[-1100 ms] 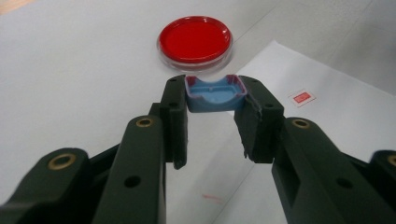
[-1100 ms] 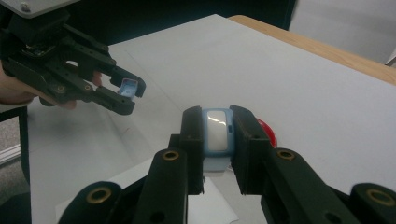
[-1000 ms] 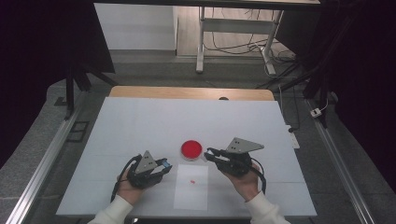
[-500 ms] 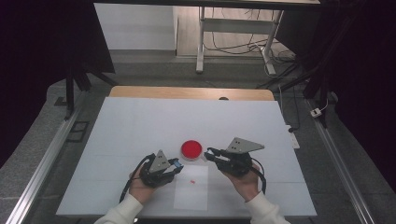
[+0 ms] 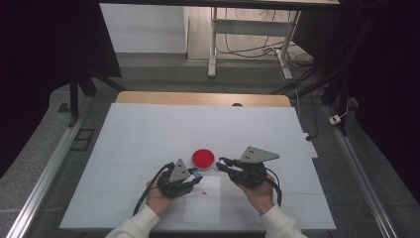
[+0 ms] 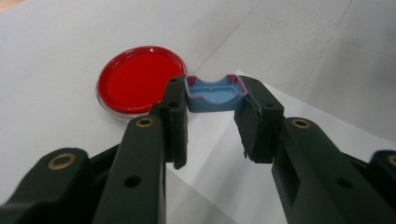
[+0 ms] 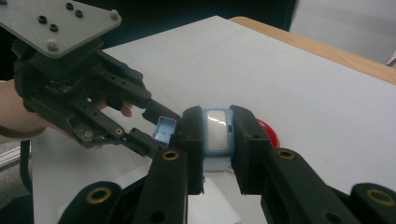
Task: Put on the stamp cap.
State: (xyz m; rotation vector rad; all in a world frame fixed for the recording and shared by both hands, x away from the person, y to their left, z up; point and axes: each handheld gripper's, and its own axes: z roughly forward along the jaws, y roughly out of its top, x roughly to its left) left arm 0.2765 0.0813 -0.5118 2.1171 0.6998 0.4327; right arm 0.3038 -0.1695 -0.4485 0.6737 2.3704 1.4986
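Observation:
My left gripper [image 6: 214,100] is shut on a small blue cap [image 6: 215,93] with a reddish rim. A round red dish [image 6: 139,83] lies on the table just beyond it. In the high view the left gripper [image 5: 196,174] sits below and left of the red dish [image 5: 203,157]. My right gripper [image 7: 217,122] is shut on a light blue block [image 7: 216,135] with a pale window. In the high view the right gripper [image 5: 221,164] points left, close to the dish's right side. The two gripper tips nearly meet, and the blue cap [image 7: 164,129] hangs a little left of the block.
A white paper sheet [image 5: 204,206] lies on the white table [image 5: 138,134] under the hands, with a tiny red fleck [image 5: 204,192] on it. A wooden edge [image 5: 148,97] runs along the table's far side. Metal rails flank both sides.
My left gripper has slid to the right with the blue cap, ending close to the red dish and the right gripper's tips. The right gripper has kept still.

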